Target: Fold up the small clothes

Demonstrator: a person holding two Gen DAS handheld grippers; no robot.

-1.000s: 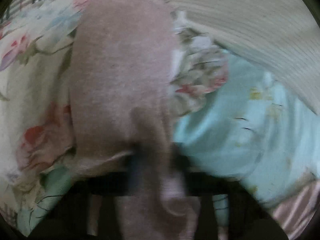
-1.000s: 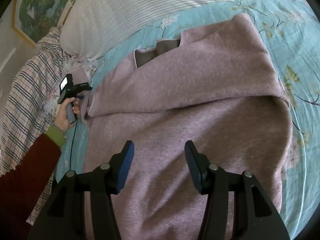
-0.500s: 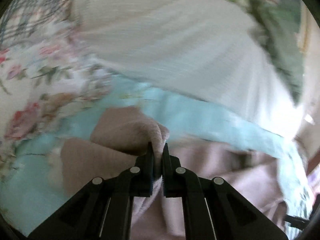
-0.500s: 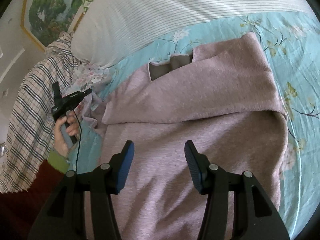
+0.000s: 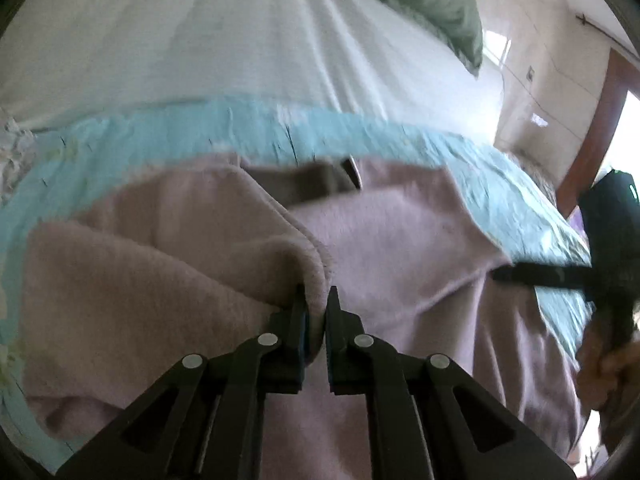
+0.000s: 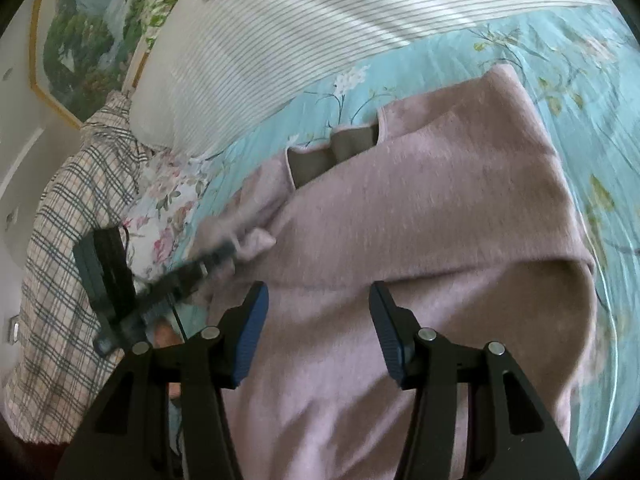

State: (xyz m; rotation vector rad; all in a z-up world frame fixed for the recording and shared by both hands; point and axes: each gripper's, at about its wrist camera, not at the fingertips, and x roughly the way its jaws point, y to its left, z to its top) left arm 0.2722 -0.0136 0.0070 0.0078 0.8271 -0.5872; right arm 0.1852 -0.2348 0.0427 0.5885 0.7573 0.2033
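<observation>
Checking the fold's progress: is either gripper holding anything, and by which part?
The left gripper pinches a bunched fold at the edge of the pink fleece garment. The right gripper holds nothing, open above it.

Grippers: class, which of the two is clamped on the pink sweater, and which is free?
The left gripper is shut on a fold of the pink sweater. The right gripper hangs open above it, pinching nothing.
</observation>
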